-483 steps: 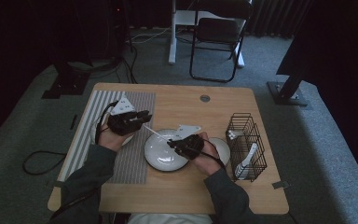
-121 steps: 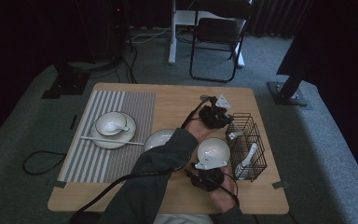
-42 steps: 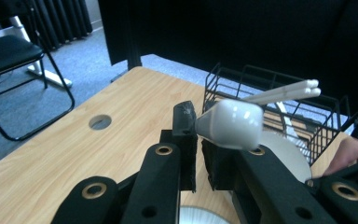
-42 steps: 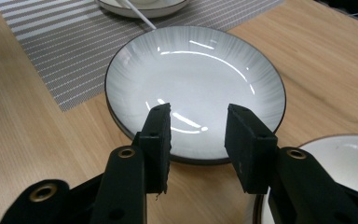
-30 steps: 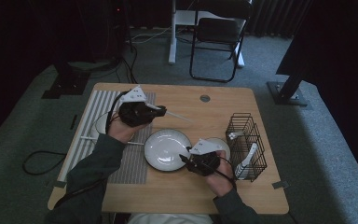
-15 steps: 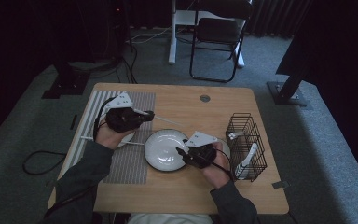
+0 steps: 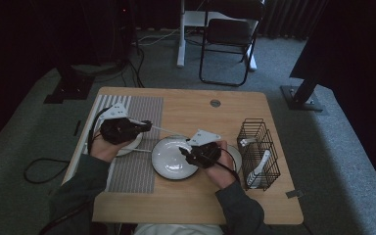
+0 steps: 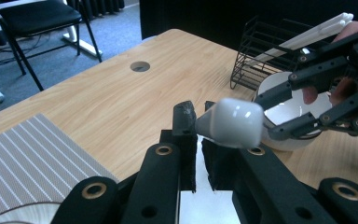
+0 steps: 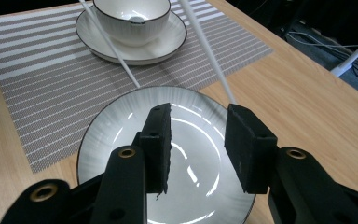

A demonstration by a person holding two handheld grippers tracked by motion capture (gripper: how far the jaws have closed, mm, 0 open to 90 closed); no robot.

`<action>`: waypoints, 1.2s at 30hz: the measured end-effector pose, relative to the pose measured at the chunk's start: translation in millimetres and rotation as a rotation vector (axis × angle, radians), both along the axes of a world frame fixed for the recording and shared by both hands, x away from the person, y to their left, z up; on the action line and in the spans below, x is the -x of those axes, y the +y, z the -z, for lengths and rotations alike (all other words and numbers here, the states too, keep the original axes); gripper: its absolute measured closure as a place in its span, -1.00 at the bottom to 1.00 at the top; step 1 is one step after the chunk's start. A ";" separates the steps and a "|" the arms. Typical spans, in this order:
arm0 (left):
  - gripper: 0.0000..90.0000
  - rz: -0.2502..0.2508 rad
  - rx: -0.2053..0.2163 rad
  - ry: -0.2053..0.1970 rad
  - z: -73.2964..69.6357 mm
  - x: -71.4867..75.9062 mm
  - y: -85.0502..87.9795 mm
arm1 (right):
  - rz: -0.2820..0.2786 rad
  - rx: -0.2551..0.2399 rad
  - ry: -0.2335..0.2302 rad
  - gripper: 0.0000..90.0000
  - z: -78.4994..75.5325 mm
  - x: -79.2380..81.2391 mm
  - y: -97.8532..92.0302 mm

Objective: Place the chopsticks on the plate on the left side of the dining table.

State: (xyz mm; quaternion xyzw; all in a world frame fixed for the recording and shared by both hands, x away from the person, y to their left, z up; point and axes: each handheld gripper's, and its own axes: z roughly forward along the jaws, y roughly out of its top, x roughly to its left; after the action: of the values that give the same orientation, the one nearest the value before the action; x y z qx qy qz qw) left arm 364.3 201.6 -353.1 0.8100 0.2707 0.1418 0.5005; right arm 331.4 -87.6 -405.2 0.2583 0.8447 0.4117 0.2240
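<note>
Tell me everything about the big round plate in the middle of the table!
The plate is round, white and glossy, with a thin dark rim and fine lines fanning inward from the edge; it looks like ceramic. It lies flat on the wooden table and holds no food. One edge overlaps the striped mat. The right gripper hovers above it, jaws apart with nothing between them. A white stick reaches over its far edge; whether the stick touches it is unclear.

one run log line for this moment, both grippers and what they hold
left gripper: shut on white chopstick | right gripper: open, nothing between jaws, over plate | bowl: on saucer, striped mat
</note>
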 end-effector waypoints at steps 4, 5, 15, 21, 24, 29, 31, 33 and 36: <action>0.87 -0.008 0.003 0.002 0.9 1.5 4.6 | -0.003 0.002 -0.001 0.36 -1.5 -3.1 2.7; 0.87 -0.012 0.003 0.003 1.7 3.1 8.2 | -0.002 0.001 -0.001 0.36 -1.8 -3.8 3.5; 0.87 -0.034 -0.002 0.008 5.2 12.3 21.9 | -0.019 0.005 -0.004 0.42 -4.7 -14.9 16.9; 0.87 -0.042 -0.008 0.010 6.8 18.7 28.6 | -0.034 0.006 -0.002 0.49 -5.8 -19.7 28.5; 0.87 -0.044 -0.013 0.009 6.5 22.0 31.9 | -0.041 0.018 -0.002 0.53 -5.6 -21.9 34.4; 0.87 -0.047 -0.013 0.005 5.5 28.3 36.3 | -0.064 0.035 -0.005 0.62 -3.6 -25.8 45.5; 0.87 -0.048 -0.016 0.003 5.0 30.7 37.5 | -0.069 0.039 -0.001 0.67 -2.1 -27.8 50.0; 0.87 -0.048 -0.017 0.000 4.4 32.7 38.8 | -0.073 0.049 0.000 0.73 -0.1 -30.4 54.3; 0.87 -0.047 -0.017 -0.003 3.7 34.6 40.7 | -0.081 0.063 0.006 0.86 3.4 -33.2 60.2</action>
State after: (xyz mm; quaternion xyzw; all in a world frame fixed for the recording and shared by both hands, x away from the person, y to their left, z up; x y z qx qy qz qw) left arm 329.7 242.3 -356.8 0.8073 0.2878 0.1570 0.4906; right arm 364.6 -27.4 -408.6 0.2181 0.8675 0.3930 0.2129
